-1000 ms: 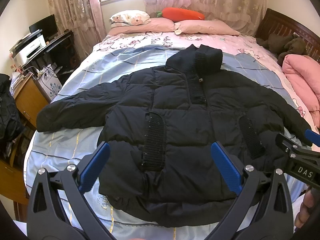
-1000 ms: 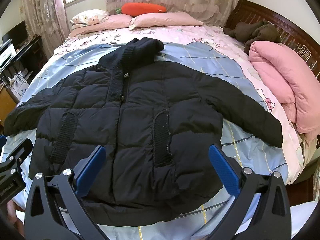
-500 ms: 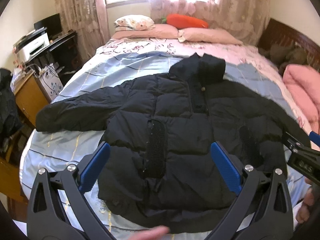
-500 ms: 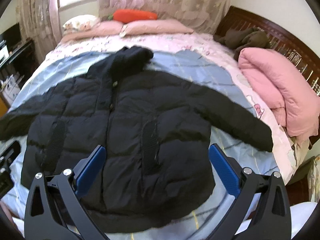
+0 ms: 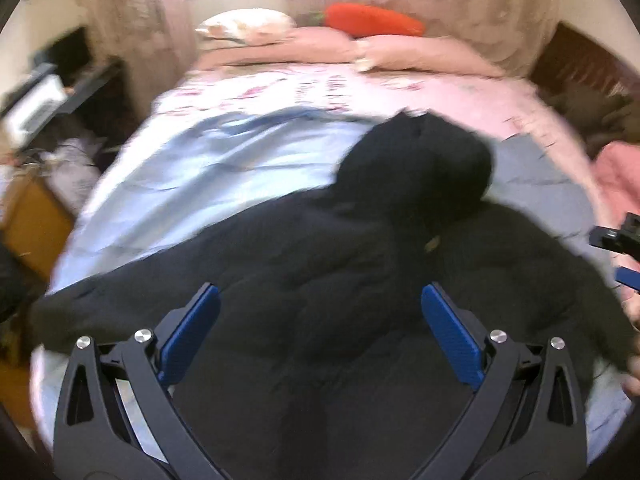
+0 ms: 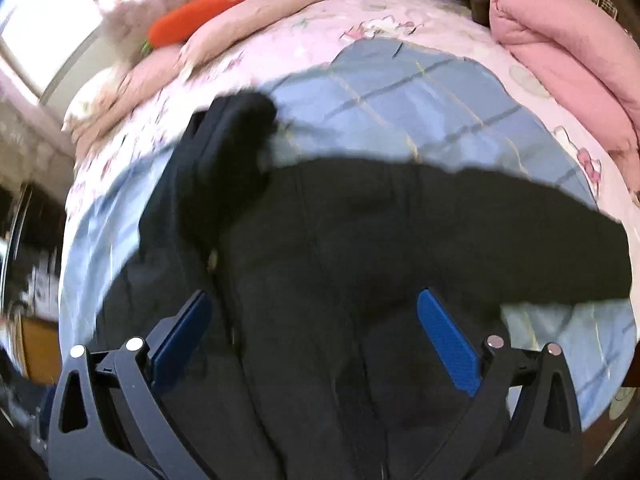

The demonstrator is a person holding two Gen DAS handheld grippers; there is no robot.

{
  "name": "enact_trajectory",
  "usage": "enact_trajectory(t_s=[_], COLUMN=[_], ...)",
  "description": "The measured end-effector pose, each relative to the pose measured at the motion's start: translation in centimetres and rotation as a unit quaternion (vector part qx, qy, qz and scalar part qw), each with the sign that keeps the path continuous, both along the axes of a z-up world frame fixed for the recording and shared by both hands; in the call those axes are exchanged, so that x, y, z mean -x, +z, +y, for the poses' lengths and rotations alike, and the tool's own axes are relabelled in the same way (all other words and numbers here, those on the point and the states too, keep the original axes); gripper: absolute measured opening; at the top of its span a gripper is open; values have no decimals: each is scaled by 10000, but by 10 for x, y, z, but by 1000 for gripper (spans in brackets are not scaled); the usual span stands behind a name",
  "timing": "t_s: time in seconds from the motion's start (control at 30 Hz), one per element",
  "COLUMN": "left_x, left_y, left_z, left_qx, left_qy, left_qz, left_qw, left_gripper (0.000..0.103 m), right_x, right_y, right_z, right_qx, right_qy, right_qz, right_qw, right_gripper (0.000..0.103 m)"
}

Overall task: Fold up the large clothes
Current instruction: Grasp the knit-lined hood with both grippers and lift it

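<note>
A black puffer jacket (image 5: 320,280) lies face up on the bed, sleeves spread, hood (image 5: 424,160) toward the pillows. It also fills the right wrist view (image 6: 380,260), which is tilted. My left gripper (image 5: 320,332) is open and empty, low over the jacket's left chest. My right gripper (image 6: 316,332) is open and empty, low over the jacket's right side near the sleeve (image 6: 540,248). Its tip shows at the right edge of the left wrist view (image 5: 622,240). Both views are blurred.
The bed has a blue sheet (image 5: 224,168) and a pink cover (image 5: 320,84). Pillows and an orange carrot cushion (image 5: 372,20) lie at the head. A folded pink quilt (image 6: 560,52) lies on the right. A desk and cabinet (image 5: 40,120) stand to the left.
Both grippers have moved forward and down over the jacket, which now fills more of each view. The right wrist view has tilted. Both grippers stay open.
</note>
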State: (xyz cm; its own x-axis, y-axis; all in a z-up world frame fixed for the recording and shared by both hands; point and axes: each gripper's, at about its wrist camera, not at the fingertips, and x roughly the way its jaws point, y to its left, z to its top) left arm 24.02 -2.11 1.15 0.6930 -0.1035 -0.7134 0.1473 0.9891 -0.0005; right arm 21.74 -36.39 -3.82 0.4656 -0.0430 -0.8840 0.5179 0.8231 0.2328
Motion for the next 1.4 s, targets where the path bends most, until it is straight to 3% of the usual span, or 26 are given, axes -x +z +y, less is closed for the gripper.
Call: enact_trajectory(t_s=[0.07, 0.13, 0.2, 0.3, 0.4, 0.47, 0.53, 0.57, 0.6, 0.67, 0.77, 0.8, 0.87, 0.9, 0.97, 1.03, 1.07, 1.1, 1.13, 1.17, 1.2, 1.27, 1.33, 1.4], left_x=[-43, -73, -105, -155, -205, -239, -283, -303, -315, -334, -350, -353, -351, -350, -352, -347, -342, -334, -326, -314, -311, -302, -290, -277], left_y=[-15, -34, -47, -55, -59, -65, -90, -106, -121, -143, -167, -179, -201, -204, -208, -202, -196, -191, -187, -179, -180, -180, -164, -143], left_z=[-16, -29, -43, -65, -75, -74, -70, -64, -57, -49, -48, -46, -33, -33, -41, -54, -59, -65, -74, -87, -94, -92, -74, -65], left_qx=[136, 142, 74, 101, 294, 448, 755, 1130, 1376, 1938, 1555, 1652, 2193, 2586, 2533, 2119, 2060, 2068, 1939, 1343, 1071, 909, 1345, 1745], left_qy=[-501, -398, -268, -608, -958, -1057, -1060, -979, -938, -971, -921, -976, -1200, -1482, -1658, -1650, -1657, -1733, -1876, -1915, -1937, -1866, -1698, -1720], left_qz=[588, 872, 793, 648, 342, 215, 628, 909, 1111, 1340, 1345, 1405, 1620, 1667, 1822, 1667, 1484, 1293, 1160, 824, 699, 558, 340, 190], left_qw=[9969, 9953, 9965, 9960, 9944, 9932, 9895, 9846, 9798, 9670, 9743, 9713, 9546, 9399, 9355, 9487, 9529, 9542, 9559, 9688, 9727, 9766, 9757, 9693], left_gripper=[101, 101, 101, 101, 101, 101, 96, 83, 79, 78, 79, 79, 78, 78, 80, 76, 54, 39, 16, 13, 11, 9, 8, 8], right_x=[-33, -65, -86, -132, -177, -214, -237, -248, -257, -270, -292, -297, -301, -302, -308, -309, -309, -310, -311, -310, -309, -301, -288, -275], right_y=[-3, -8, -16, -37, -55, -72, -91, -103, -114, -125, -148, -157, -174, -178, -179, -172, -168, -167, -166, -164, -164, -157, -145, -123], right_z=[-14, -26, -31, -36, -36, -38, -43, -48, -52, -57, -61, -63, -65, -64, -52, -39, -36, -33, -31, -30, -32, -32, -29, -22], right_qx=[198, 88, -312, -920, -977, -699, -805, -1109, -1458, -1727, -1764, -1912, -2557, -2712, -2702, -2265, -2059, -1923, -1928, -1918, -1864, -1655, -1334, -1024], right_qy=[45, 64, 189, 460, 749, 1062, 1104, 1089, 1083, 1054, 930, 887, 826, 871, 1268, 1546, 1590, 1621, 1668, 1669, 1642, 1517, 1546, 1831], right_qz=[120, 81, -66, -29, -149, -245, -300, -387, -535, -776, -817, -818, -1037, -1106, -1106, -1181, -1222, -1210, -1206, -1213, -1209, -1247, -1294, -1336], right_qw=[9997, 9999, 9993, 9947, 9923, 9916, 9902, 9871, 9819, 9762, 9765, 9741, 9576, 9522, 9480, 9544, 9578, 9603, 9594, 9595, 9611, 9665, 9703, 9686], right_gripper=[102, 102, 102, 102, 102, 102, 102, 102, 102, 102, 102, 102, 102, 102, 102, 98, 92, 81, 67, 60, 47, 41, 39, 37])
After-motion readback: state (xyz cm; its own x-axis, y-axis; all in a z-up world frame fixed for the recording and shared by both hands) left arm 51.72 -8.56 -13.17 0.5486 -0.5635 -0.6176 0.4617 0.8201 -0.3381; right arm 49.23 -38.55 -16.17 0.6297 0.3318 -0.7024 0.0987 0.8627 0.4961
